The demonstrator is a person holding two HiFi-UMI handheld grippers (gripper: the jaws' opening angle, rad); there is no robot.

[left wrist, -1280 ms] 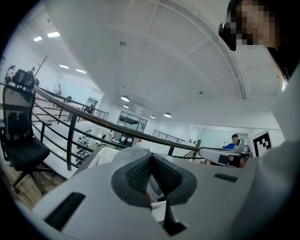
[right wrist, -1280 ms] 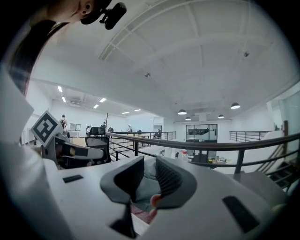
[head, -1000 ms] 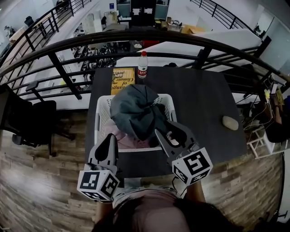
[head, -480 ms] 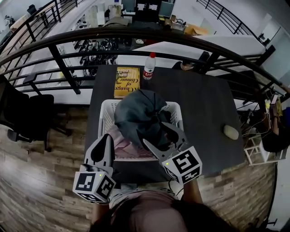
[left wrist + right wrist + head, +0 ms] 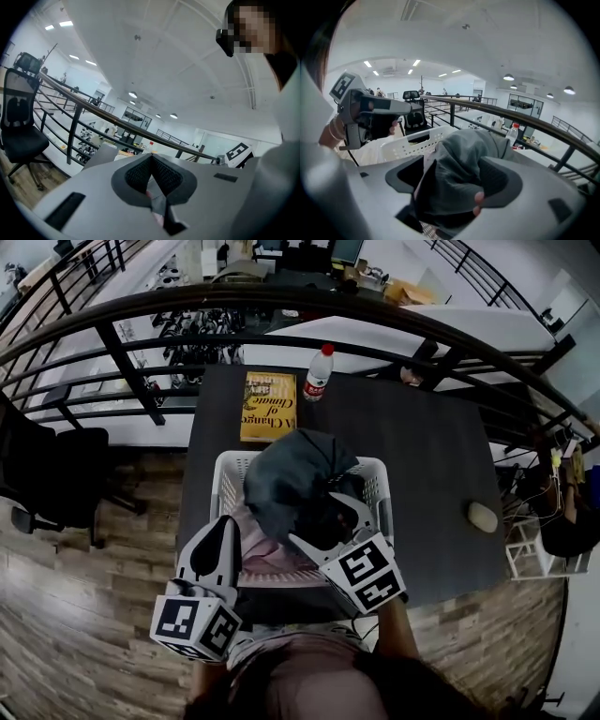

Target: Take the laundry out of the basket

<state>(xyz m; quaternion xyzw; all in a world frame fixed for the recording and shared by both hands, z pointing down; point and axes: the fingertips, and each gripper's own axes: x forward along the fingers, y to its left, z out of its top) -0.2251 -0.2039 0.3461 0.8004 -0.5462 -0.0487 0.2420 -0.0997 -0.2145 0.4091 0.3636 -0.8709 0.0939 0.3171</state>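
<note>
A dark surface (image 5: 427,451) stands against a black railing (image 5: 281,304) above an open office, with wood floor (image 5: 75,615) and a black office chair (image 5: 56,460) to its left. At the surface's far edge a yellow book (image 5: 268,406) lies just beside an upright bottle (image 5: 319,373) with a red cap; a pale oval thing (image 5: 483,517) sits well apart near the right edge. The white laundry basket (image 5: 225,465) stands at the near edge, and a grey garment (image 5: 291,479) is heaped above its rim, with pink laundry (image 5: 255,545) lying lower in the near left part.

The right gripper (image 5: 323,521) reaches into the basket from the near side; in the right gripper view its jaws are opening and stand wide, released, with the bunched grey garment (image 5: 468,154) between them and the basket's perforated wall (image 5: 412,140) behind to the left; the bottle (image 5: 513,133) shows further back.

The left gripper (image 5: 223,535) hovers over the basket's near left corner, above the pink laundry; in the left gripper view its jaws are clenched, tips meeting (image 5: 151,159); a pale pinkish sliver shows lower between the pads, possibly cloth, though the view is too close to be sure.
</note>
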